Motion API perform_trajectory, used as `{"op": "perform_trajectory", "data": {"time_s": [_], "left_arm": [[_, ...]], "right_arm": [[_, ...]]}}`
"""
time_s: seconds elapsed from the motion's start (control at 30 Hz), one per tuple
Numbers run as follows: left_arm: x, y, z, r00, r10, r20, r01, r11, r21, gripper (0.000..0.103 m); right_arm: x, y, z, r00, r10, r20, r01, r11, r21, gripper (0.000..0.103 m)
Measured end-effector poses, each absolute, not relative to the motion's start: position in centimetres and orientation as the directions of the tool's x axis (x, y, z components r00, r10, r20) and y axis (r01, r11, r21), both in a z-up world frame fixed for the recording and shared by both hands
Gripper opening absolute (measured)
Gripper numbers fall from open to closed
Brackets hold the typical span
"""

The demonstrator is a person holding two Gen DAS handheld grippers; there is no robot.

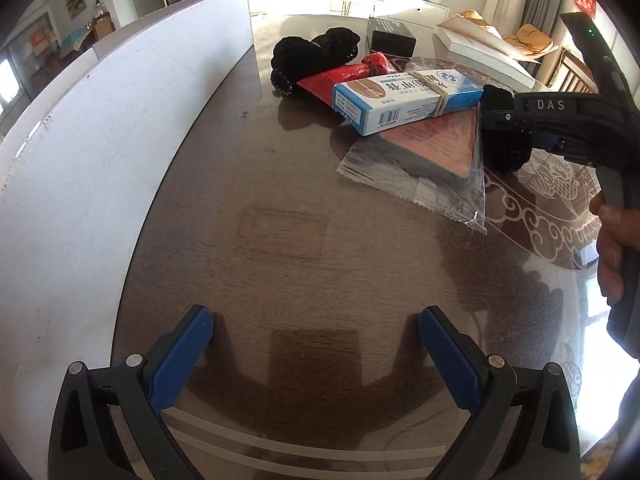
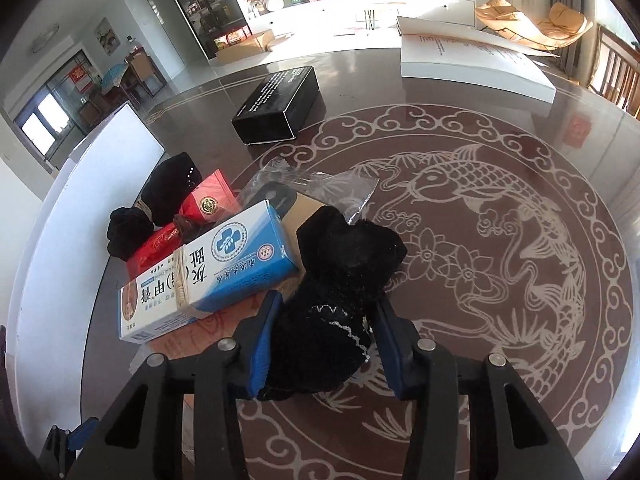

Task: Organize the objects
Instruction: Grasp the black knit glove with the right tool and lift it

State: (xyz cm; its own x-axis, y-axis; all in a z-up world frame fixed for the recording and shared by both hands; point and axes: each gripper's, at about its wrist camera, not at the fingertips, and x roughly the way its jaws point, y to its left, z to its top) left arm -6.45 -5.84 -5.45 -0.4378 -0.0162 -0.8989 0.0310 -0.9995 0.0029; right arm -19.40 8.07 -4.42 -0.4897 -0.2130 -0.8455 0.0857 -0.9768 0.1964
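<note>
Both right tongs [image 2: 324, 340] pads grip a black sock [image 2: 344, 296], hiding its middle.

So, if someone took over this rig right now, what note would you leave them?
Right gripper: shut on a black sock, held next to the pile.
Left gripper: open, nothing in it, over bare table.
Pile by the white board: blue-and-white box lies across the red packet and a clear-bagged pink item; another black sock bundle behind them.
Black box and open book sit apart, farther back.
Done: one sock gripped. Left: place it, then sort the rest.
</note>
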Motion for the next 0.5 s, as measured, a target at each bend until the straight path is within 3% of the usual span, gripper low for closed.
{"op": "perform_trajectory", "data": {"time_s": [0.17, 0.4, 0.5], "left_arm": [[-6.6, -5.8, -5.5, -0.439, -0.017, -0.898, 0.033, -0.999, 0.003, 0.103], [-6.8, -5.8, -5.6, -0.442, -0.018, -0.897, 0.034, -0.999, 0.003, 0.103], [-6.8, -5.7, -5.6, -0.446, -0.021, -0.895, 0.038, -0.999, 0.004, 0.103]], "right_arm": [[-13.8, 10.2, -4.2, -0.501, -0.18, -0.847, 0.153, -0.981, 0.119, 0.042], [-6.4, 15.5, -3.9, -0.554, -0.103, -0.826, 0.116, -0.992, 0.045, 0.042], [-5.4, 16.5, -3.9, -0.578, -0.097, -0.811, 0.102, -0.994, 0.046, 0.052]]}}
